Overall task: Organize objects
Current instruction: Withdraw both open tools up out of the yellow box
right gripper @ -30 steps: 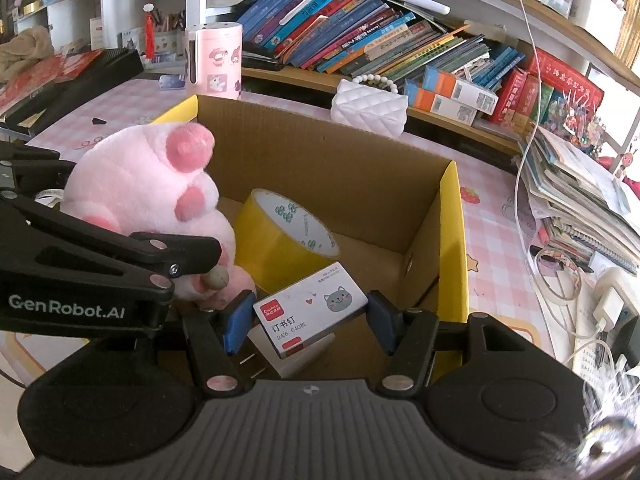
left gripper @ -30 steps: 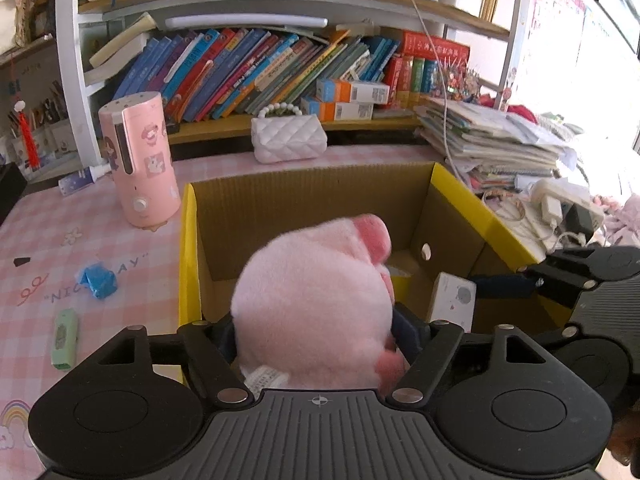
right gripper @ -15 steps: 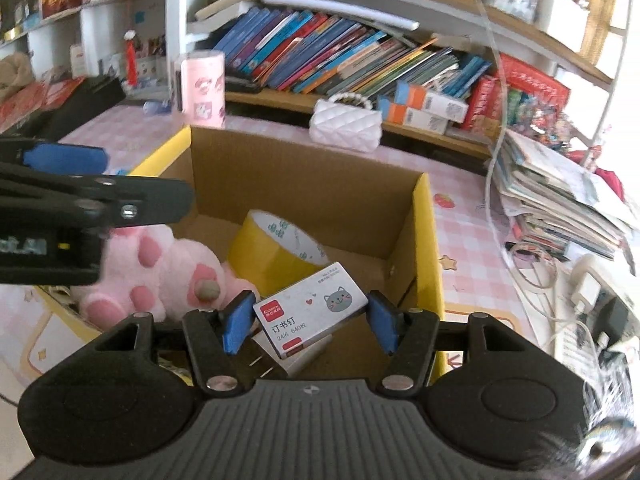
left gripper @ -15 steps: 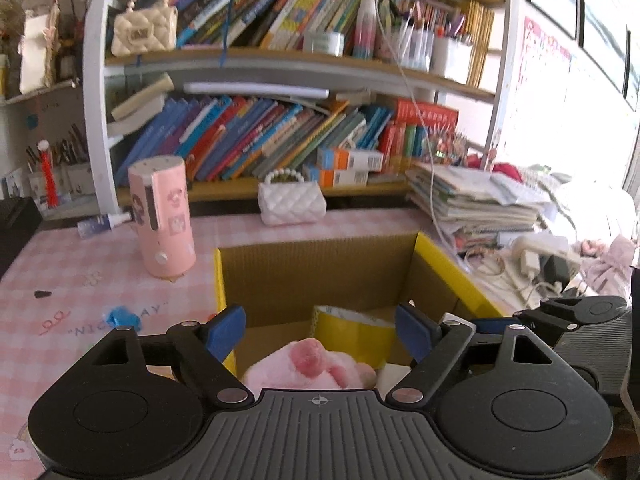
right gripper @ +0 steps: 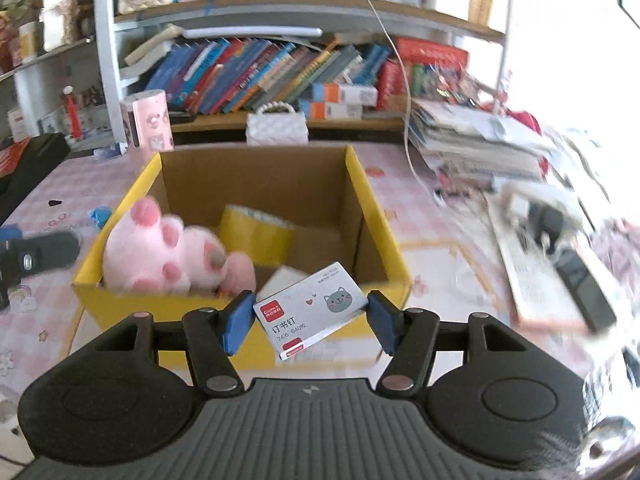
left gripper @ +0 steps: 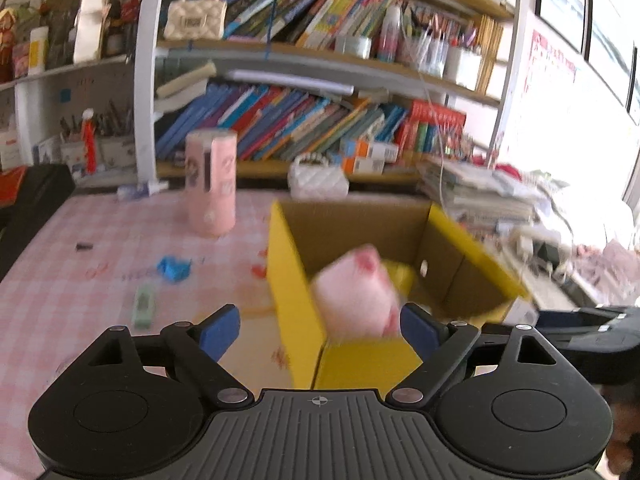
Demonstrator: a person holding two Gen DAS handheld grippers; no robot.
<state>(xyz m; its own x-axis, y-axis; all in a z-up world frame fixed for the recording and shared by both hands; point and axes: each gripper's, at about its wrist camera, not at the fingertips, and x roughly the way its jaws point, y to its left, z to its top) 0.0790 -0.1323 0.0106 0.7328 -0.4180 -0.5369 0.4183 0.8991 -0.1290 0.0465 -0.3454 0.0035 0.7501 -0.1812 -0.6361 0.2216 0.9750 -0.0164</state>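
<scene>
The pink plush toy (right gripper: 168, 252) lay inside the yellow cardboard box (right gripper: 384, 216) on the pink checked surface (left gripper: 80, 272), slumped against the box's left wall beside a yellow tape roll (right gripper: 256, 232). The left tongs (left gripper: 320, 330) had nothing between them and their jaws were opening, blue pads well apart and clear of the toy. The right tongs (right gripper: 310, 320) were clamped on a small white staple box with a cat face (right gripper: 312, 308), held just in front of the box's near wall and above its rim.

The step in hand seemed to be the placing of items into the box: the toy's part looked done, the staple box's not yet. The next move likely called for carrying the staple box over the near rim, lowering it into the free floor to the toy's right, and only then parting the jaws. A green item (left gripper: 145, 306) and a blue scrap (left gripper: 174, 267) lay loose on the surface, probably candidates for the free left tongs.
</scene>
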